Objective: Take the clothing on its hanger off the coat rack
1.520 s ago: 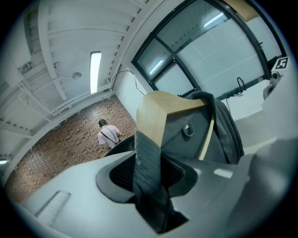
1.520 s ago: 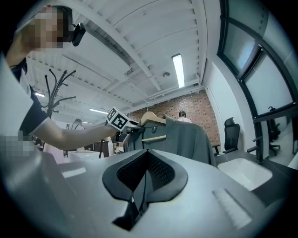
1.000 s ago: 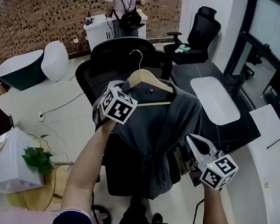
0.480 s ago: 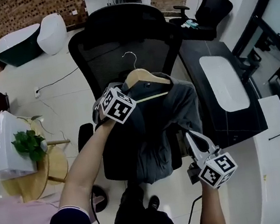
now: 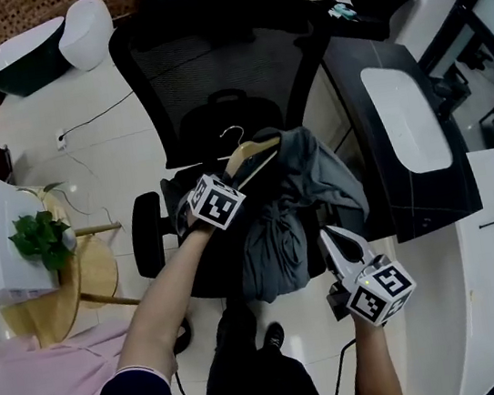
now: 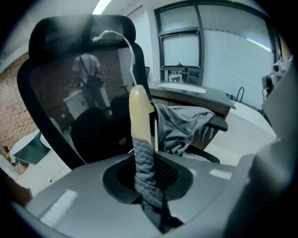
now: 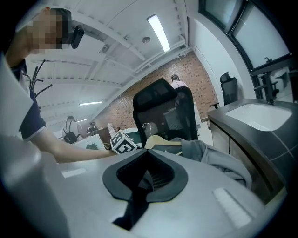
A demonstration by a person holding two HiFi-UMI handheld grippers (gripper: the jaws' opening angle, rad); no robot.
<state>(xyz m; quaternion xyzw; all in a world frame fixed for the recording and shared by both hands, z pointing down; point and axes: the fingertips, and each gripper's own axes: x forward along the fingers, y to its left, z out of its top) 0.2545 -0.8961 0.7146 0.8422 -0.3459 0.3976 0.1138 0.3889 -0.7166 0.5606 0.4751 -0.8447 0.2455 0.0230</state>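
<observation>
The pale wooden hanger (image 5: pixel 254 152) carrying the grey garment (image 5: pixel 304 179) is held low over the black mesh office chair (image 5: pixel 218 67), its long axis laid from 8 to 2 o'clock. Its 8 o'clock end, cloth included, is clamped by the left gripper (image 5: pixel 227 184), whose jaws have just been closing. The right gripper (image 5: pixel 329 237), drawn together on nothing, is found at 5 o'clock.

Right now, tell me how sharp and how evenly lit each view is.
Head view: sharp and evenly lit, the counter edges bowed by the wide lens. Left gripper view: soft throughout, hanger and grey garment blurred up close, window washed out, corners dark. Right gripper view: fisheye, fairly crisp, glare from the ceiling light.
</observation>
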